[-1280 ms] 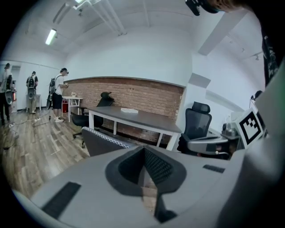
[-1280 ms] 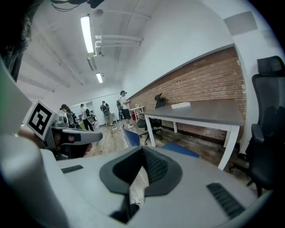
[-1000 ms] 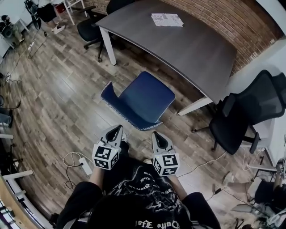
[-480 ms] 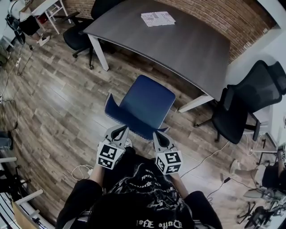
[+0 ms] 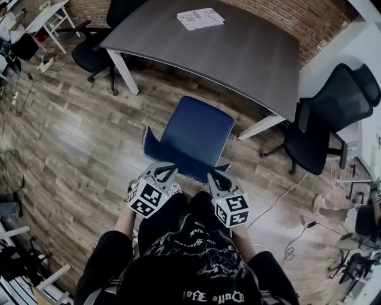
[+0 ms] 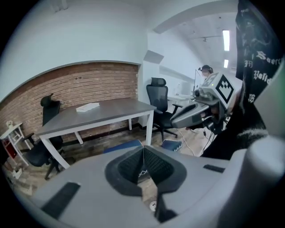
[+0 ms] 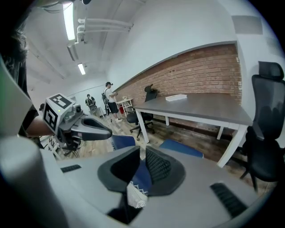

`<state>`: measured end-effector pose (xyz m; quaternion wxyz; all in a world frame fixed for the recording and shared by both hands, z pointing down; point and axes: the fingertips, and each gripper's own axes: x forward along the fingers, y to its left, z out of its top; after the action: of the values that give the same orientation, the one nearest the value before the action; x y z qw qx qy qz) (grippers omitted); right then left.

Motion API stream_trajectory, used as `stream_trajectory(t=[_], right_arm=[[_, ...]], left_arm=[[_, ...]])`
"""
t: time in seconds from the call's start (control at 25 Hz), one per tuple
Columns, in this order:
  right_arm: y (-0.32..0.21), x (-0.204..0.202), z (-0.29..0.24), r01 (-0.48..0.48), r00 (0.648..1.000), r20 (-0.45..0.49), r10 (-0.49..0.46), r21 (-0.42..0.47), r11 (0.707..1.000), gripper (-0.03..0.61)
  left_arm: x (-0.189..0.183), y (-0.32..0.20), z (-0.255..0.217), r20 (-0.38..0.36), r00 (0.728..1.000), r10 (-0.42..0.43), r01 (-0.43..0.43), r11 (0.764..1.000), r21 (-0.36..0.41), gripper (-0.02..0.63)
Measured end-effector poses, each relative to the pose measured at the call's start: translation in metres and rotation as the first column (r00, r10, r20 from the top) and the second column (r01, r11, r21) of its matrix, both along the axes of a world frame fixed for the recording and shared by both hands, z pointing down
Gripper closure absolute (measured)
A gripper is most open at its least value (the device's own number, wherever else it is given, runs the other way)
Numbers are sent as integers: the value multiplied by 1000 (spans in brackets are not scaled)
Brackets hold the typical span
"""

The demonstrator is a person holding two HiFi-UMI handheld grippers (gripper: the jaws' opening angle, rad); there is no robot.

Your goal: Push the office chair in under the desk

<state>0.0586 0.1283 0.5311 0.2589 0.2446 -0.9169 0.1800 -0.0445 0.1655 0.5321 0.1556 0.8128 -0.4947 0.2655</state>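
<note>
The blue office chair (image 5: 197,136) stands on the wood floor just short of the grey desk (image 5: 238,56), its seat toward the desk and its backrest edge (image 5: 178,168) toward me. My left gripper (image 5: 162,171) is shut and empty, its tip at the left part of that edge; whether it touches I cannot tell. My right gripper (image 5: 216,177) sits at the right end of the edge. Its jaws have just been opening a crack, and blue chair fabric shows through the narrow gap in the right gripper view (image 7: 142,155). In the left gripper view (image 6: 143,149) the pads meet.
A paper sheet (image 5: 200,18) lies on the desk's far side. A black office chair (image 5: 321,125) stands right of the desk's white leg (image 5: 262,126), and another black chair (image 5: 95,50) at its left end. Cables (image 5: 286,196) run over the floor at the right.
Both grippers have moved forward from in front of my body up to the chair's backrest edge. The left gripper has rolled. The chair and desk now lie closer below me.
</note>
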Motion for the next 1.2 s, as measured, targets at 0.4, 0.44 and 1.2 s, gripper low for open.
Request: stream_trajectory(t=[0.4,0.44,1.2], right_arm=[[27,-19,7,248,964,-97,-249,-28,968,392],[31,-22,9,277,954,-112,-279,-32,960,382],[46,-47,70,523,741,-419,-524,-128,843,348]], left_arm=[[17,6,15,112,922,372,-347,918,-192,408],[19,8,17,123,903,411,-380,899,-217,408],[5,15,79,280,659,698,-550,701,-454,364]])
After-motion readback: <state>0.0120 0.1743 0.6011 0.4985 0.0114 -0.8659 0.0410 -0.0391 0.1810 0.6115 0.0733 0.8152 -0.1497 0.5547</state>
